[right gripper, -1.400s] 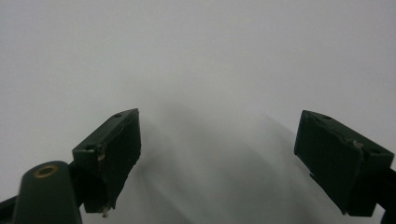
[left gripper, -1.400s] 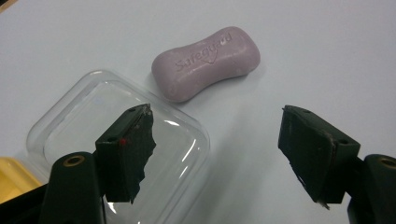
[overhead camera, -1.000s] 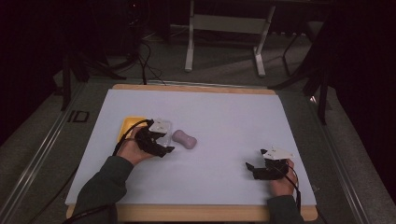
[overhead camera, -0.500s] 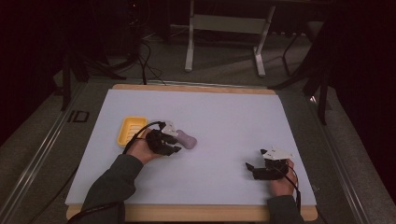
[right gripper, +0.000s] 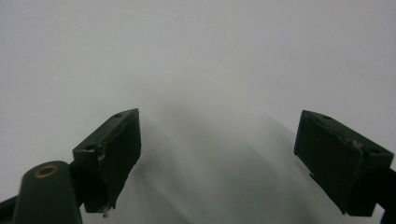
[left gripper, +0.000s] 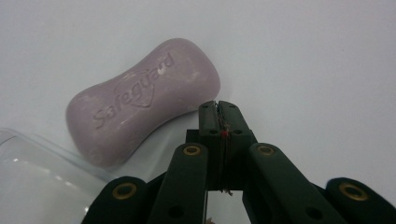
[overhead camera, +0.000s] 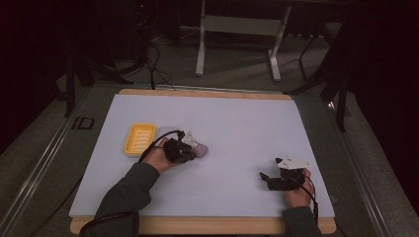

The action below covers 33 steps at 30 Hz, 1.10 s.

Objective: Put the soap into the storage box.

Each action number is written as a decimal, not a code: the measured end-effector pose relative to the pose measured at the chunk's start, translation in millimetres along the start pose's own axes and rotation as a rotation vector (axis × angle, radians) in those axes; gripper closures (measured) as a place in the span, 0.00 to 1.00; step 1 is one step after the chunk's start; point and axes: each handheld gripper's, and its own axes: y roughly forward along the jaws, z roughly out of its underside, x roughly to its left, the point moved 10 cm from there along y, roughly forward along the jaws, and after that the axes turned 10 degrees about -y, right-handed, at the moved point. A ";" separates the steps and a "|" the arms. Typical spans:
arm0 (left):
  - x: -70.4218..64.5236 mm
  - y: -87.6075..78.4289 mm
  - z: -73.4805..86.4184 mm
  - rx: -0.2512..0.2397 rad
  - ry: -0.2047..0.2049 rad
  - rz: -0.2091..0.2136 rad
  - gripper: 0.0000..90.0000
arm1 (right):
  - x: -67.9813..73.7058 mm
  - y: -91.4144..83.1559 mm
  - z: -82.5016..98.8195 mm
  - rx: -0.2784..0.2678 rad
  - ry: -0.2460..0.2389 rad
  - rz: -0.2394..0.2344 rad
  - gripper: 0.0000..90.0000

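Fingers of the left gripper [left gripper: 218, 109] pressed together, empty, beside the soap bar [left gripper: 142, 100].

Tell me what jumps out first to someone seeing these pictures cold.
The pale purple soap bar stamped "Safeguard" lies on the white table cover, left of centre, with the left gripper beside it, jaws just closed together on nothing. A yellow soap dish sits further left. Near the front right, the right gripper rests with jaws wide open.
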 end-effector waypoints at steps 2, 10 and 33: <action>-1.6 3.7 0.7 0.009 0.004 0.009 1.00 | 0.0 0.1 0.1 0.002 0.000 0.000 0.16; -4.2 16.3 4.1 0.071 0.026 0.014 1.00 | 0.3 0.2 0.1 0.002 -0.001 -0.003 0.16; 3.6 27.1 -19.2 0.083 0.014 -0.028 0.80 | 1.1 0.6 0.2 0.006 -0.007 -0.008 0.16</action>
